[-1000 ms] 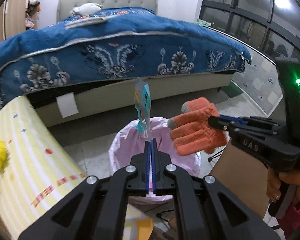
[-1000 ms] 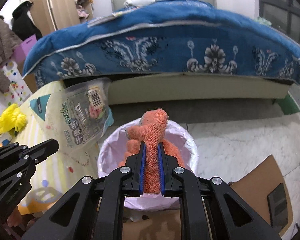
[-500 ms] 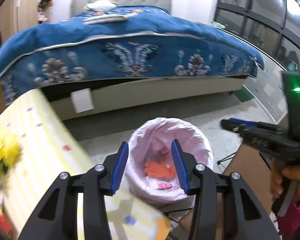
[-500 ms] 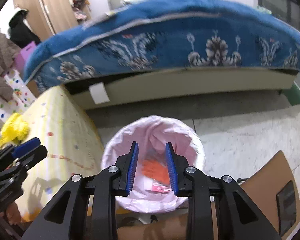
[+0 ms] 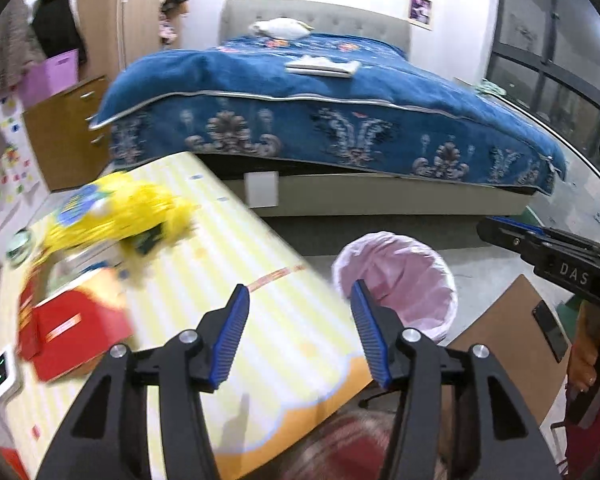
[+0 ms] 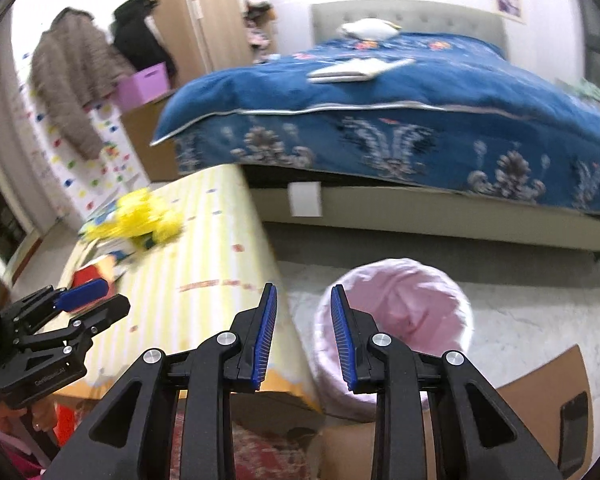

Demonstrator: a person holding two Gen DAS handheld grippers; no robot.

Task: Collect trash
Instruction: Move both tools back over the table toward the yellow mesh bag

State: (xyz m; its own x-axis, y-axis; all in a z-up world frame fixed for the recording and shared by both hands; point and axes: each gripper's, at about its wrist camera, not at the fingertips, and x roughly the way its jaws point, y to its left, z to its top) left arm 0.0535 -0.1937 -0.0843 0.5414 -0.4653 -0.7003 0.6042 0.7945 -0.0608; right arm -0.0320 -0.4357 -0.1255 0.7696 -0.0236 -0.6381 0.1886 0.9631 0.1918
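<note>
A waste bin with a pink liner [image 5: 396,276] [image 6: 396,312] stands on the floor beside a table covered in yellow striped cloth [image 5: 236,264] [image 6: 204,264]. The bin's contents do not show from here. My left gripper [image 5: 300,292] hangs over the table's near corner. Its jaws are opening and nothing is between them. The right gripper [image 6: 304,292] is open and empty, above the gap between table edge and bin. Each gripper shows in the other's view: the right one [image 5: 540,240], the left one [image 6: 80,300]. A blurred yellow fluffy item [image 5: 120,216] [image 6: 140,220] and a red box [image 5: 72,328] lie on the table.
A bed with a blue cover [image 5: 340,120] fills the back. A brown board with a phone [image 5: 548,328] on it lies right of the bin. A small white device [image 5: 2,372] sits at the table's left edge. A wooden dresser [image 5: 64,132] stands at the far left.
The left gripper let go of a plastic wrapper and the right of an orange glove, which landed in the bin. Both grippers opened, rose and swung left toward the table.
</note>
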